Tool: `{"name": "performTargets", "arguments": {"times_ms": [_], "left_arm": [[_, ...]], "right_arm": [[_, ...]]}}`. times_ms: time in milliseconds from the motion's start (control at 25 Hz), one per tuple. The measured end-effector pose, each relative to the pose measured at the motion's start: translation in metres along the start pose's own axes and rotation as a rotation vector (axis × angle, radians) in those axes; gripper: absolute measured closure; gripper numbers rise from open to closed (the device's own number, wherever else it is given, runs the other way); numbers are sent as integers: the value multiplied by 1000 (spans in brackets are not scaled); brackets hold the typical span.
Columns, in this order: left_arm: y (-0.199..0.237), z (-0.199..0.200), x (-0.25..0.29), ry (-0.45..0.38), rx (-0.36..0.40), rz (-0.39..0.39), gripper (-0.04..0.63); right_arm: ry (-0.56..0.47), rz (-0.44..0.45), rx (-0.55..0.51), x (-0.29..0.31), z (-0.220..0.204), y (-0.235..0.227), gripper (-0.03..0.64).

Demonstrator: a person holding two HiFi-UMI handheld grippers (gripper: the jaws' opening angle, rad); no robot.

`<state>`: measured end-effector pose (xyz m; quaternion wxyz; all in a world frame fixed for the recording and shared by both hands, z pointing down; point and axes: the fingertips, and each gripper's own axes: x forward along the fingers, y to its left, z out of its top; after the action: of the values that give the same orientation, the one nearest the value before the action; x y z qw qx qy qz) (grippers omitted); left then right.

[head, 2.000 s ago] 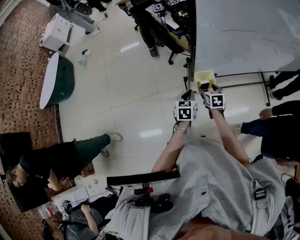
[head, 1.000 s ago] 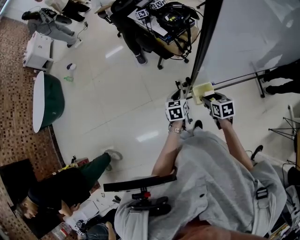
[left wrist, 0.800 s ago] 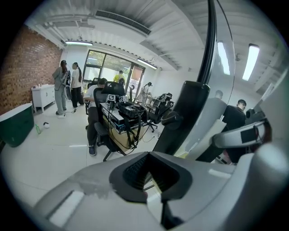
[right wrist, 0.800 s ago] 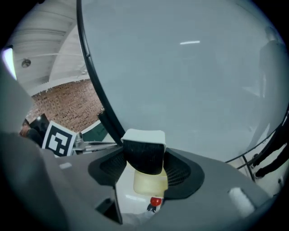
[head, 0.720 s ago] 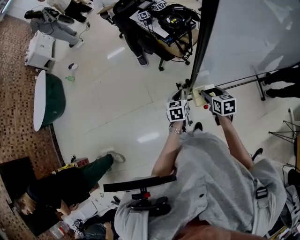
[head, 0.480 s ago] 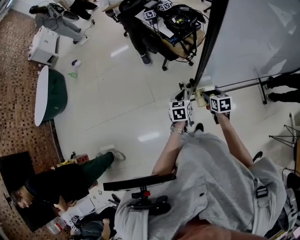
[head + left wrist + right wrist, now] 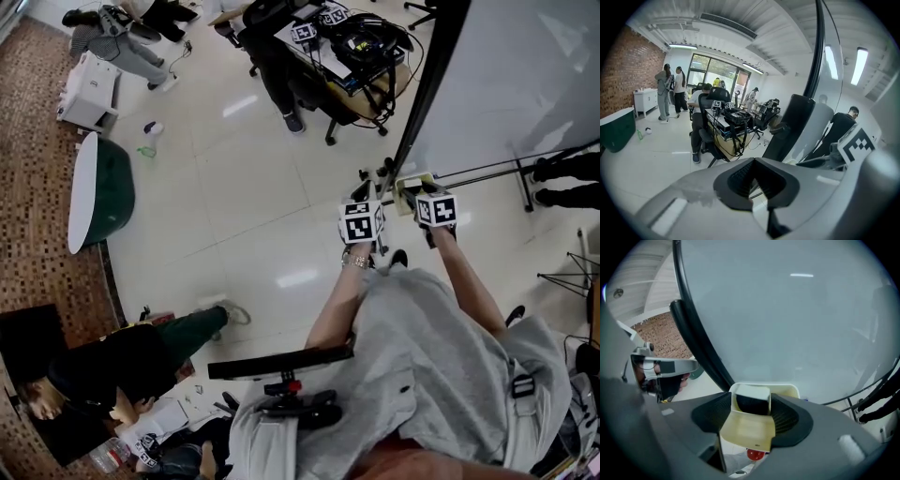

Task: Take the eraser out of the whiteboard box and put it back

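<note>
My right gripper (image 7: pixel 751 414) is shut on the eraser (image 7: pixel 748 426), a cream block with black felt at its far end. It holds the eraser just in front of the pale whiteboard box (image 7: pixel 789 391), at the foot of the whiteboard (image 7: pixel 787 310). In the head view the right gripper (image 7: pixel 414 190) sits at the board's lower left corner, with the cream box (image 7: pixel 409 185) at its tip. My left gripper (image 7: pixel 366 192) hangs beside it to the left. Its jaws look shut with nothing between them (image 7: pixel 765 206).
The whiteboard's black frame (image 7: pixel 427 75) and stand legs (image 7: pixel 487 172) run past the grippers. A small red round thing (image 7: pixel 754 454) shows under the eraser. A cluttered desk (image 7: pixel 347 42) with chairs stands beyond. People stand to the right (image 7: pixel 562 169) and sit at the lower left (image 7: pixel 141 337).
The right gripper has moved a little down and in toward the board's lower corner, still holding the eraser. The left gripper has stayed where it was.
</note>
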<state>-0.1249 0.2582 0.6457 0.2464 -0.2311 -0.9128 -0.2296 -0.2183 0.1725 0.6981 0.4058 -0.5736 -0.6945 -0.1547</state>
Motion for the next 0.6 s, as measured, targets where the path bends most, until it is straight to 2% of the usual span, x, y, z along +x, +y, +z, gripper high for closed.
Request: {"name": "performTargets", "arguments": {"times_ms": [160,200,240,280,400,520,600], "left_arm": [[-12,-6,-1,3,2,-34,592],[-16,-8,0,4,3,-43,592],[-19,-11,1,7,3,-52,592],[-23,-13,2,11,2,-59,592],[-30,-22,1,20,-2,-67,592],[-33,-28,-7,19,9,-48,592],[-35,-33,-11,18,13,-25,592]], "right_arm": [[-53,-55,19,-22,0,-3,350],[-64,-80,24,-26,-1,-7,378],[-82,-101,31,-30,-1,-10,476],[-103,-109,44,-33,-1,-13,613],[-133,-79,81,-38,-3,-7,614],[-143,-55,47,-38,-4,6,614],[-148,2,21,-36,-6,17,614]]}}
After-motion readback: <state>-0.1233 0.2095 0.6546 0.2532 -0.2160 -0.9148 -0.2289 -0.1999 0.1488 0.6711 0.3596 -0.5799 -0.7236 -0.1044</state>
